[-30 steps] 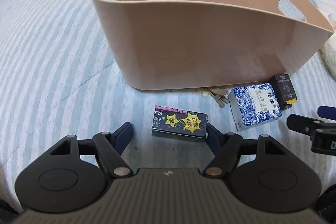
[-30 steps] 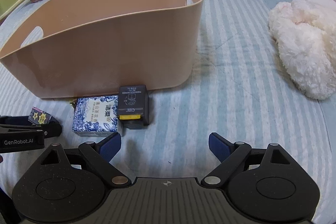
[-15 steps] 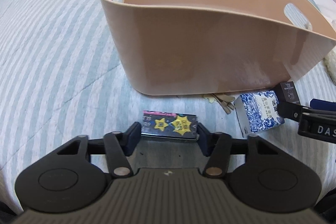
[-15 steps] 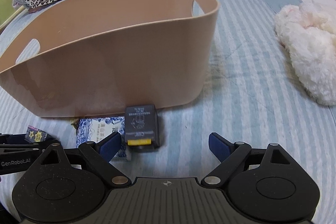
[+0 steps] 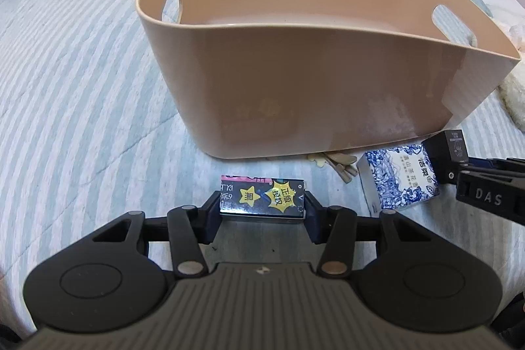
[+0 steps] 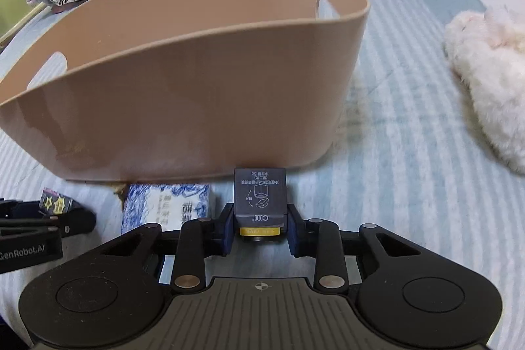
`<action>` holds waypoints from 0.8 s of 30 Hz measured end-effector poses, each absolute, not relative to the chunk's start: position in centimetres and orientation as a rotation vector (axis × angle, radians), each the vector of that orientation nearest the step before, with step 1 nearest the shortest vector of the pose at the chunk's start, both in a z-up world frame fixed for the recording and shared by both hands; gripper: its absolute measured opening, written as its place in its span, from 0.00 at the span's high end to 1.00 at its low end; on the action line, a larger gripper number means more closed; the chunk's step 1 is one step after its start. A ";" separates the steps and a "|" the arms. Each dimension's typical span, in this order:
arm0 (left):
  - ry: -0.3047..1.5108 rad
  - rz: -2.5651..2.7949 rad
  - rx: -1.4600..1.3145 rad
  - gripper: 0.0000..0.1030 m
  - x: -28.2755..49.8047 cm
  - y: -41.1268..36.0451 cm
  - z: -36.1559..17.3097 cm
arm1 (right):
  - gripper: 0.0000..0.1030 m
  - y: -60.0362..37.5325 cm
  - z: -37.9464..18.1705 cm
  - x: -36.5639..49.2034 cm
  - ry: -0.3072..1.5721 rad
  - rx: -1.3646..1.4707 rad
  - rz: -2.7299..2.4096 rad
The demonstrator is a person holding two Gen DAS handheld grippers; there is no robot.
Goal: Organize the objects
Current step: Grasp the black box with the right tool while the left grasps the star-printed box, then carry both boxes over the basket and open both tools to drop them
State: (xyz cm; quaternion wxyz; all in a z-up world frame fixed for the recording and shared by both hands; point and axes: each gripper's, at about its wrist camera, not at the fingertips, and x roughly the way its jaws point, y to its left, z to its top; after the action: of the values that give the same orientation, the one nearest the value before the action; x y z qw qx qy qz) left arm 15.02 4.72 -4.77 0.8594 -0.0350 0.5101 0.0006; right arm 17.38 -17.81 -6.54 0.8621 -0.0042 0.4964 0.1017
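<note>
Closed since a second ago: left gripper [image 5: 262, 209] on the black star-printed box [image 5: 262, 197], right gripper [image 6: 259, 230] on the dark grey box with a yellow end [image 6: 259, 200]. Between them, untouched, one blue-and-white box [image 5: 398, 179] and some wooden sticks [image 5: 341, 164]. Just beyond, one beige tub [image 5: 295, 94] on the striped bedsheet [image 5: 82, 81]. Far right, one white fluffy thing [image 6: 492, 87].

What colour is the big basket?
The basket is plain peachy beige all over; the left wrist view shows it best.
</note>
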 end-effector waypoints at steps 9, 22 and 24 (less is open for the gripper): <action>1.029 -0.010 -0.089 0.50 12.6 4.3 -3.2 | 0.72 -19.1 -5.2 16.1 1.018 0.052 0.213; 0.869 -0.049 -0.079 0.50 10.7 3.5 2.6 | 0.72 -19.6 1.5 12.5 0.858 0.093 0.241; 0.838 -0.051 -0.076 0.50 10.6 3.7 4.1 | 0.72 -19.6 2.8 12.3 0.827 0.091 0.254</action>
State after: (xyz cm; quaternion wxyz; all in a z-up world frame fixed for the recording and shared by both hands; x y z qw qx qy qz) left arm 10.55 3.72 4.10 0.9125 -0.0369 0.4067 -0.0248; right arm 12.31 -19.58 2.84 0.9069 0.0441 0.4006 0.1229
